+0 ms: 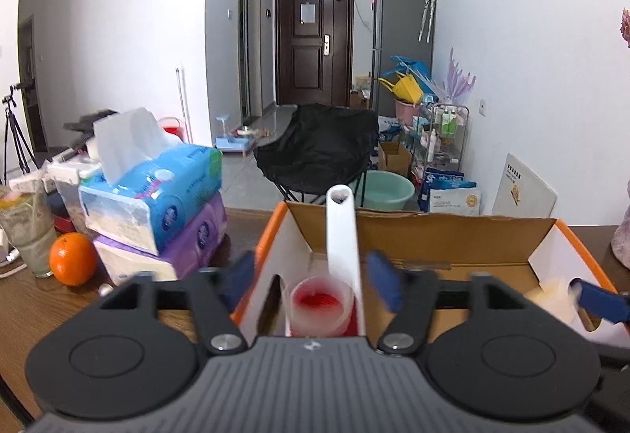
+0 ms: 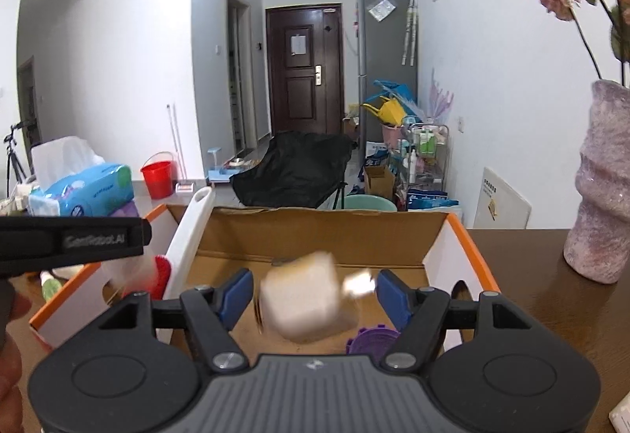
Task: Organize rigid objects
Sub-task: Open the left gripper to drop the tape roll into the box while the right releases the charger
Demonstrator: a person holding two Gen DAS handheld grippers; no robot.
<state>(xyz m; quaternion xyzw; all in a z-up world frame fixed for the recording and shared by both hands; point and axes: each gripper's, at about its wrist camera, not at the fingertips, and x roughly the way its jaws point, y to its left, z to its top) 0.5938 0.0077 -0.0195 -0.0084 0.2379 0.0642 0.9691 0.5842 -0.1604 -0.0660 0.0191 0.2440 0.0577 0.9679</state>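
Observation:
An open cardboard box [image 1: 425, 236] with orange edges stands on the brown table. At its left end a white long-handled brush [image 1: 341, 236] leans upright, its red bristles in a translucent cup [image 1: 317, 305]. My left gripper [image 1: 311, 279] is open around the handle, its pads clear of it. In the right wrist view my right gripper [image 2: 315, 295] is open over the box [image 2: 315, 236]. A blurred cream block [image 2: 303, 303] lies between its jaws with gaps on both sides. A purple ridged piece [image 2: 372, 342] rests on the box floor.
Stacked tissue packs [image 1: 157, 208], an orange [image 1: 73, 259] and a glass of drink [image 1: 29, 232] stand left of the box. A pink vase [image 2: 602, 196] with dried flowers stands to its right. A black folding chair [image 1: 319, 149] stands beyond the table.

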